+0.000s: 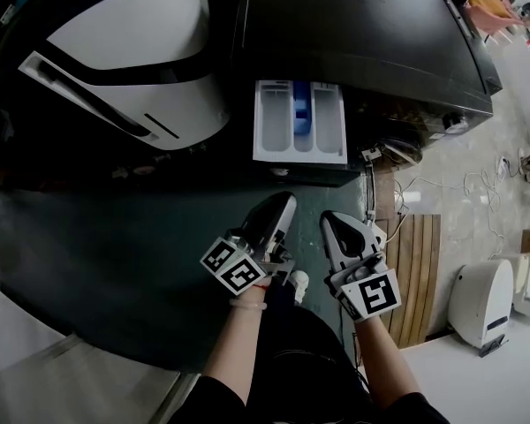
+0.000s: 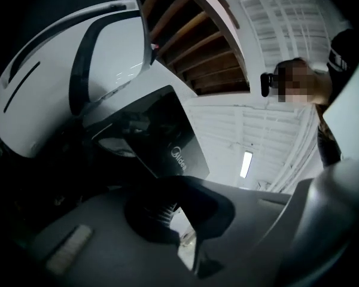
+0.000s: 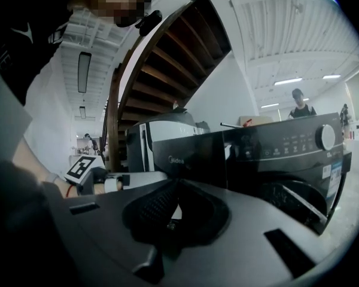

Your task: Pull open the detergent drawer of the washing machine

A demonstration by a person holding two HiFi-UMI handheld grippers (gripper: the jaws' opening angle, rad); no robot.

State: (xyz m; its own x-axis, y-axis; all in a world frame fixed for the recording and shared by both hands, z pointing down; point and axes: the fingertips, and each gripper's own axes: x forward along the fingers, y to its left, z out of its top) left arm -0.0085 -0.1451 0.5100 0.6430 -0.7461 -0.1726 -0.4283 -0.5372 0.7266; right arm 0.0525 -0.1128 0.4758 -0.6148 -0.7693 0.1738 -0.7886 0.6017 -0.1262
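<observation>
Head view: detergent drawer (image 1: 299,122) already out; likely stiff, light plastic, best gripped at its near lip; left tongs (image 1: 285,201) and right tongs (image 1: 332,221) pressed together, empty.

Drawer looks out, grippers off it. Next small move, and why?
Likely just lower both grippers to rest: the detergent drawer already stands pulled out of the washing machine, compartments exposed, and the left gripper and right gripper are shut, empty, short of it.
</observation>
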